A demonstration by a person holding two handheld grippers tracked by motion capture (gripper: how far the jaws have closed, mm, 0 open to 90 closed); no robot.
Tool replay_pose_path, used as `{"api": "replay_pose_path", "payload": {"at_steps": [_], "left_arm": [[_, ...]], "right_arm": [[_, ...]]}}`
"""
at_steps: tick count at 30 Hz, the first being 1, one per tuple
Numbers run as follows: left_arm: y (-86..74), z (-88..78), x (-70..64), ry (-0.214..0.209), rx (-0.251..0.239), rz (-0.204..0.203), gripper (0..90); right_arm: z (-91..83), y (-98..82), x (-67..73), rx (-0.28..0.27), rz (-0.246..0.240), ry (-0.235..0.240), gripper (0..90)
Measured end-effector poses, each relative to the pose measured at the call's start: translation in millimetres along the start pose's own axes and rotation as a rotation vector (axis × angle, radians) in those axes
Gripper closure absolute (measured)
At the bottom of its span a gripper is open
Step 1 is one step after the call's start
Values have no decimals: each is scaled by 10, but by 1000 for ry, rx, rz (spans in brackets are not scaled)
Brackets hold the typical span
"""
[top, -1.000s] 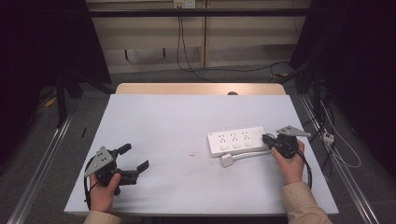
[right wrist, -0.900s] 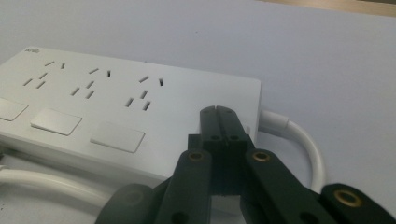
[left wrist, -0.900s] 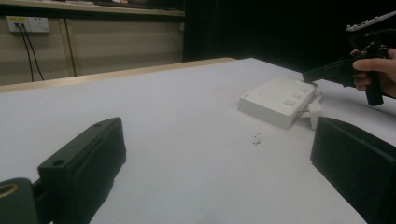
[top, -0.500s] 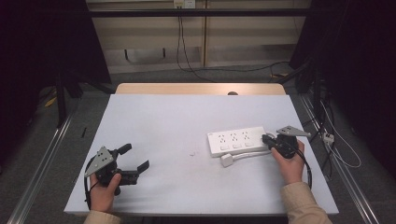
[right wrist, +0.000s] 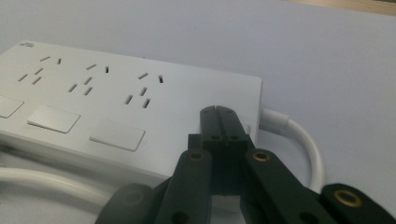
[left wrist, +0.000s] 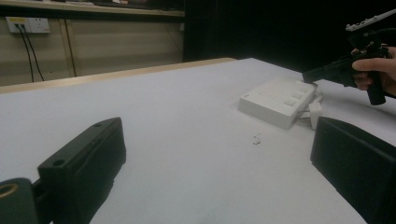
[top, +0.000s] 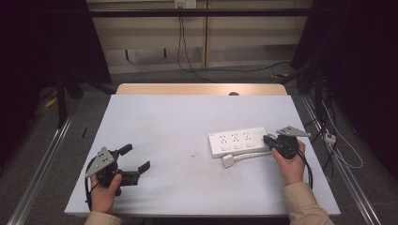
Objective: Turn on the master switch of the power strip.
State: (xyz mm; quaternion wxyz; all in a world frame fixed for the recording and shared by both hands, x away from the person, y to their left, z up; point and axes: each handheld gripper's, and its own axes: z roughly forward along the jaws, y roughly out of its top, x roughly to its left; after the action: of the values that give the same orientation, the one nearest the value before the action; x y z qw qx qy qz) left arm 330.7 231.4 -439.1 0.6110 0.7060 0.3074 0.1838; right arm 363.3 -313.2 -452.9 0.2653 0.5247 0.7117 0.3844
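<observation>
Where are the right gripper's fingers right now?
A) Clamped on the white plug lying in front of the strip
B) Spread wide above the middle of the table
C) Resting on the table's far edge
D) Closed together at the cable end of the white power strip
D: in the right gripper view the right gripper has its fingers pressed together over the end of the power strip, beside where the white cable leaves it.

Both grippers are matte black, the left gripper (top: 135,159) and right gripper (top: 267,139) each topped by a grey three-cornered plate. Brass-ringed screw holes dot the right one's linkage. Black cables trail; beige sleeves (top: 305,206) cover the forearms.
</observation>
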Motion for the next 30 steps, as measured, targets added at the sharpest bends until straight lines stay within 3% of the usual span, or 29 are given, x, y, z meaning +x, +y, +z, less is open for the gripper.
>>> {"api": "replay_pose_path", "payload": {"at_steps": [5,14,18,20,25,28,30], "left_arm": [[-7,-14,3,2,1,-3,31],[-11,-34,18,6,0,-3,31],[-5,-31,13,6,-5,-7,31],[-3,-30,10,2,-1,-1,29],[-4,-30,16,6,-6,-10,29],[-4,-29,21,6,-5,-11,29],[-3,-25,18,6,-7,-13,28]], "right_arm": [[6,20,5,16,-2,-4,900],[-49,46,-3,-60,46,53,900],[-51,39,18,-45,34,60,897],[-54,29,22,-43,38,63,808],[-94,37,43,-49,38,79,767],[-100,26,47,-55,47,92,675],[-114,17,60,-55,44,98,659]]}}
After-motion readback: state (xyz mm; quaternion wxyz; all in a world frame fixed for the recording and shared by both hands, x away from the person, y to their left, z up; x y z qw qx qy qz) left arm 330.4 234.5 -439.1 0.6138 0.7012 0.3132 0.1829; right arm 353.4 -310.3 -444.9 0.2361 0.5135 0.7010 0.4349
